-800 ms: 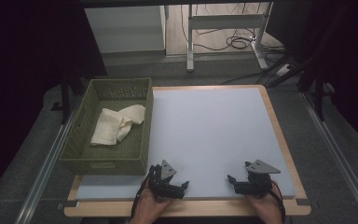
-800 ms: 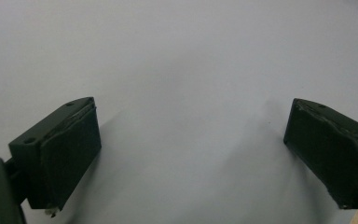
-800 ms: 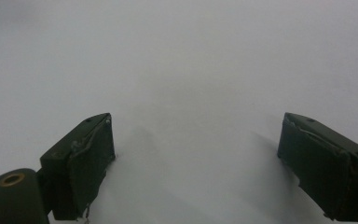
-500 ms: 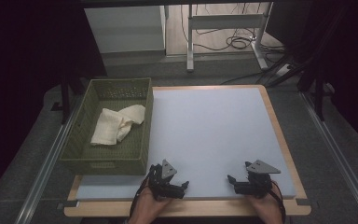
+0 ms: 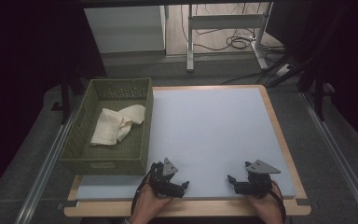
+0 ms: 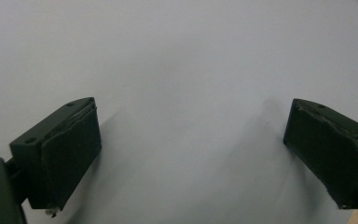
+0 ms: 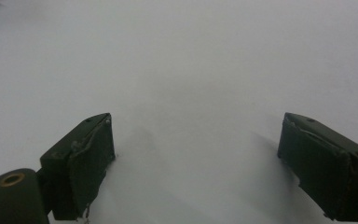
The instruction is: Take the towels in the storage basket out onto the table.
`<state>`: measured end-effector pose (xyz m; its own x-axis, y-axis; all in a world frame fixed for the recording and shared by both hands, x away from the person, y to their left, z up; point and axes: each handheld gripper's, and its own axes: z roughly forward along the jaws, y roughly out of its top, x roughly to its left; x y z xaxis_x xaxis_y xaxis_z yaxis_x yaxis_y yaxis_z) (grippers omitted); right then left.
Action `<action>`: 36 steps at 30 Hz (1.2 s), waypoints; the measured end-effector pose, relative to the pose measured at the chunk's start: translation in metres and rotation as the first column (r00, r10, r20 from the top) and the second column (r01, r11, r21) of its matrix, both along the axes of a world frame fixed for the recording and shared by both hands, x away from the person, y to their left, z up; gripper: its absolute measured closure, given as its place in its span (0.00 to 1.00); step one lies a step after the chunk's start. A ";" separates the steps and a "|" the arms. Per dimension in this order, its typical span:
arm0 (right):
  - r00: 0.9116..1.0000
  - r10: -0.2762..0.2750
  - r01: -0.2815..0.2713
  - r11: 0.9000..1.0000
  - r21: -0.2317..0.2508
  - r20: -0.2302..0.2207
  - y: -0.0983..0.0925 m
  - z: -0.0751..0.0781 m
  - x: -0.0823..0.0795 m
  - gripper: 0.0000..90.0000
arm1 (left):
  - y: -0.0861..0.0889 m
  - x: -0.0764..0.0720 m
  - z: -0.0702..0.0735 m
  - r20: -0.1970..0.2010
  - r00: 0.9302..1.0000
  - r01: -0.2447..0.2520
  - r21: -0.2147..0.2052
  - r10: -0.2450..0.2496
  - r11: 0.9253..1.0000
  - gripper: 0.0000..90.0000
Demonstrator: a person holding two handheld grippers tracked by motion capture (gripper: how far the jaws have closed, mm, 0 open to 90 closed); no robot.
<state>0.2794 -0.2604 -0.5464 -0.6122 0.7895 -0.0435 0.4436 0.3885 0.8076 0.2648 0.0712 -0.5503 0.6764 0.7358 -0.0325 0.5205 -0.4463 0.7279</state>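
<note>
At the table's front edge a person's two hands each hold a black two-jaw gripper low over the pale grey mat (image 5: 214, 126). My left gripper (image 5: 177, 179) is at the front left, just right of the basket's near corner. In the left gripper view (image 6: 189, 121) its jaws stand wide apart with bare mat between them. My right gripper (image 5: 238, 171) is at the front right, with its grey three-cornered plate on top. The right gripper view (image 7: 196, 135) likewise shows wide-open jaws and nothing between them.
A green woven basket (image 5: 142, 130) stands along the mat's left side, and a crumpled cream cloth (image 5: 116, 123) lies inside it. A wooden rim (image 5: 279, 135) frames the mat. Beyond the table are a white cabinet, desk legs and cables on the floor.
</note>
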 end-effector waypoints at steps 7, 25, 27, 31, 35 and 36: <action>1.000 0.000 0.000 1.000 0.001 0.001 0.000 0.000 0.000 0.12 | 0.000 0.002 0.002 -0.014 1.000 0.022 0.015 -0.022 1.000 0.03; 1.000 0.001 -0.001 1.000 0.002 0.002 0.000 0.000 0.000 0.12 | -0.012 0.012 0.018 -0.004 0.997 0.078 0.030 -0.078 0.996 0.02; 1.000 0.001 -0.001 1.000 0.002 0.002 0.000 0.000 0.000 0.12 | -0.014 0.015 0.021 -0.007 0.996 0.085 0.019 -0.085 0.996 0.03; 1.000 0.001 -0.001 1.000 0.002 0.002 0.000 0.000 0.000 0.12 | -0.018 0.020 0.028 -0.002 0.995 0.095 0.014 -0.095 0.995 0.03; 1.000 0.001 -0.001 1.000 0.003 0.002 0.000 0.000 0.000 0.12 | -0.020 0.027 0.033 0.001 0.995 0.099 0.013 -0.099 0.995 0.03; 1.000 0.001 -0.001 1.000 0.003 0.002 0.000 0.000 0.000 0.12 | -0.020 0.028 0.034 -0.001 0.995 0.099 0.011 -0.099 0.995 0.03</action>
